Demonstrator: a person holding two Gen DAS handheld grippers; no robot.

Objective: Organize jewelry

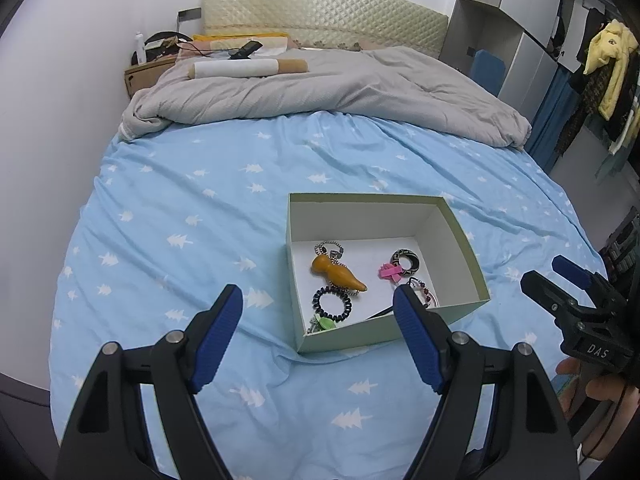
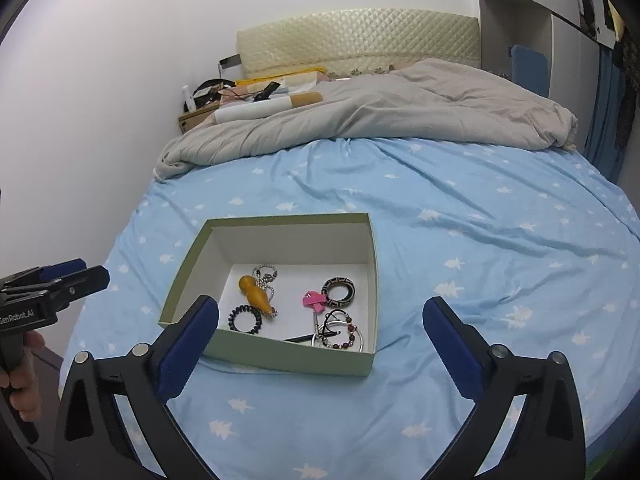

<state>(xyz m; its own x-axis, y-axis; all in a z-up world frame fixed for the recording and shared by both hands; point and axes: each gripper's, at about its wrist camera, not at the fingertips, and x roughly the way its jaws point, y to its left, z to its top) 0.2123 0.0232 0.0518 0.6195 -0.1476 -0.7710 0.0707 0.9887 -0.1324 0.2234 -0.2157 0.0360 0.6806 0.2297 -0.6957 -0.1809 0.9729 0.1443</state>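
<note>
Bed: a wide sheet (image 2: 460, 248) in pale blue, dotted with little white trees, rumpled in soft creases.
Duvet: grey quilt (image 1: 340, 88) bunched across the far end, below a cream padded headboard (image 1: 324, 12).
Box: pale green open box (image 2: 276, 358) with a white inside, sitting on the sheet near the bed's front edge, squarely ahead of both grippers.
Gourd charm: orange-brown, gourd-shaped pendant (image 2: 254, 290) on a silvery bead chain, lying in the box's left half.
Hair tie: dark coiled spiral band (image 2: 245, 319) just in front of the gourd, close to the near wall.
Patterned ring: chunky black and cream ring (image 2: 338, 291), flat on the box floor to the right.
Pink clip: bright pink piece (image 2: 313, 299) touching the patterned ring's left side.
Beaded hoop: thin metal hoop with dark red beads (image 2: 346, 336) in the near right corner, tangled with a black loop and a slim metal pin.
Green piece: small light green item (image 1: 324, 323) tucked in the near left corner, only partly seen.
Left gripper (image 1: 318, 342): blue pads spread wide, nothing between them, hovering before the box's near wall.
Right gripper (image 2: 320, 350): jaws flung fully wide, empty, straddling the box's front edge without touching it.
Hand: fingers (image 1: 576, 384) wrapped round the right gripper's handle.
</note>
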